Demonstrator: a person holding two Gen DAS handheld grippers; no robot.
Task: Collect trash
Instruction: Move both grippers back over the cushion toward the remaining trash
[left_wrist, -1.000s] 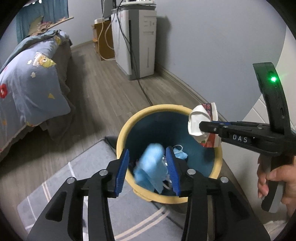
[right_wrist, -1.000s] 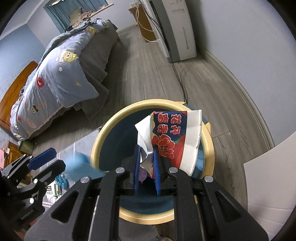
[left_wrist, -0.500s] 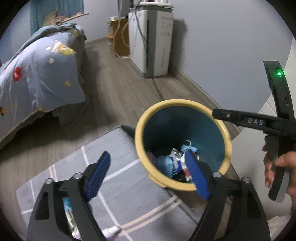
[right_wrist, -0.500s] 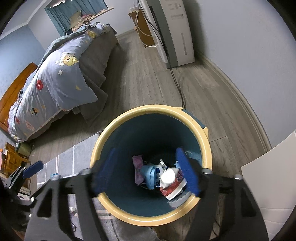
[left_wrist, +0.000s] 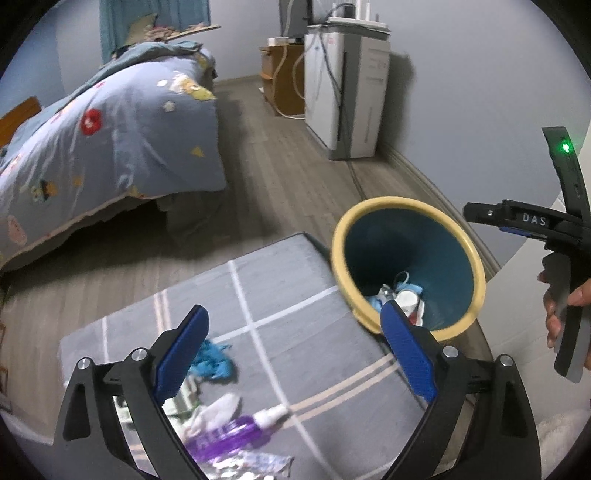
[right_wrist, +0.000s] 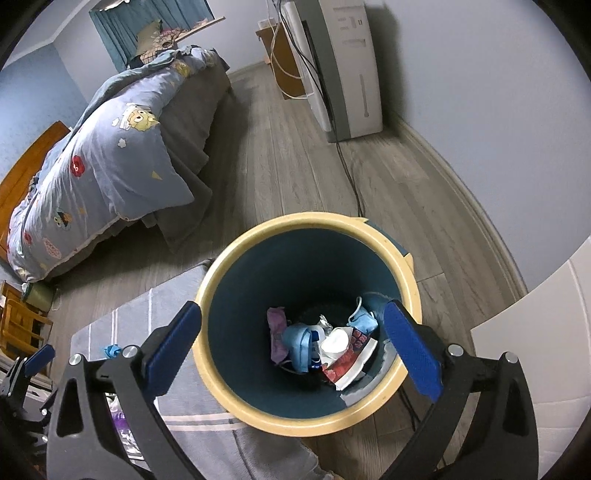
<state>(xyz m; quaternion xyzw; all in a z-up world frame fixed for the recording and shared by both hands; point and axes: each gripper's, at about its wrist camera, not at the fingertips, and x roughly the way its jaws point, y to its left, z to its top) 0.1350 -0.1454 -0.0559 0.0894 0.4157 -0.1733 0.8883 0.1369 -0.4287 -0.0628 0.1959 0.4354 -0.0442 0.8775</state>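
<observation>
Yellow-rimmed teal bin (right_wrist: 369, 415), grey striped rug (left_wrist: 280, 266)

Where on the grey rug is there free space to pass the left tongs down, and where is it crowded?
The rug is bare between its far edge, the yellow-rimmed bin and the blue scrap. Nearer the open left tongs it is crowded: a purple spray bottle, white tissue and foil wrappers lie close together.

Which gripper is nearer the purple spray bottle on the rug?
Left. The left gripper hangs open just above the purple spray bottle; the right gripper is open over the trash bin, farther off.
</observation>
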